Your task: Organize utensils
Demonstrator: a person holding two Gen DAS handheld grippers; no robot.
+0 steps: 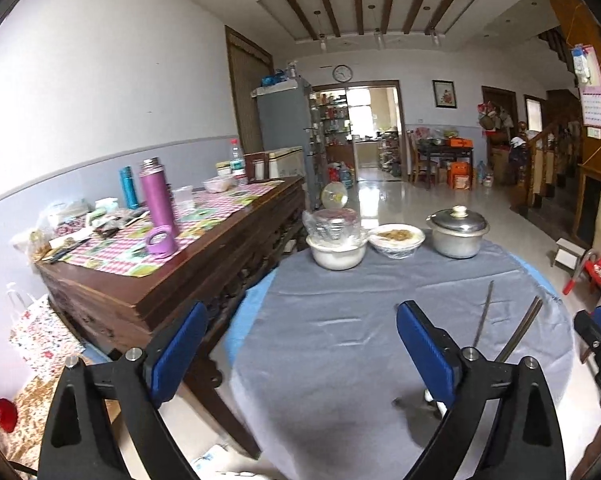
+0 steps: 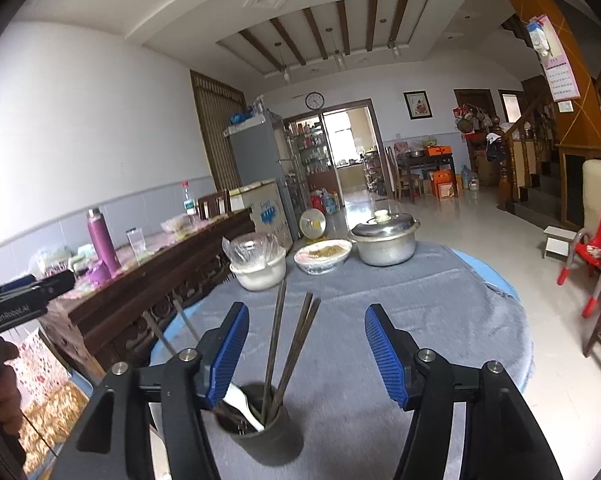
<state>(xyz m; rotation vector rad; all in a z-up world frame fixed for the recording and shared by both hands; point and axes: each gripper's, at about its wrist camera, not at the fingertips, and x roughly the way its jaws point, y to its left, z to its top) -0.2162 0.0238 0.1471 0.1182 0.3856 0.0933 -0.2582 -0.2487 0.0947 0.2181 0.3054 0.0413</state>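
A dark cup (image 2: 266,436) stands on the grey-clothed round table (image 2: 420,320), low in the right wrist view. In it stand several dark chopsticks (image 2: 277,336) and a white spoon (image 2: 242,404). My right gripper (image 2: 306,344) is open above the cup, with the chopsticks rising between its blue pads (image 2: 230,352) and touching neither. My left gripper (image 1: 300,332) is open wide over bare cloth, with nothing between its fingers. The same chopsticks (image 1: 483,320) show to its right, with the right gripper (image 1: 596,332) at the frame edge. A hand (image 2: 0,384) holds the left gripper's body (image 2: 24,300) at the far left.
At the table's far side stand a white bowl (image 2: 258,272) under plastic wrap, a wrapped plate of food (image 2: 322,258) and a lidded metal pot (image 2: 384,240). A long wooden sideboard (image 1: 172,280) with a purple flask (image 1: 156,200) adjoins the table's left. Red chair (image 2: 592,256) at right.
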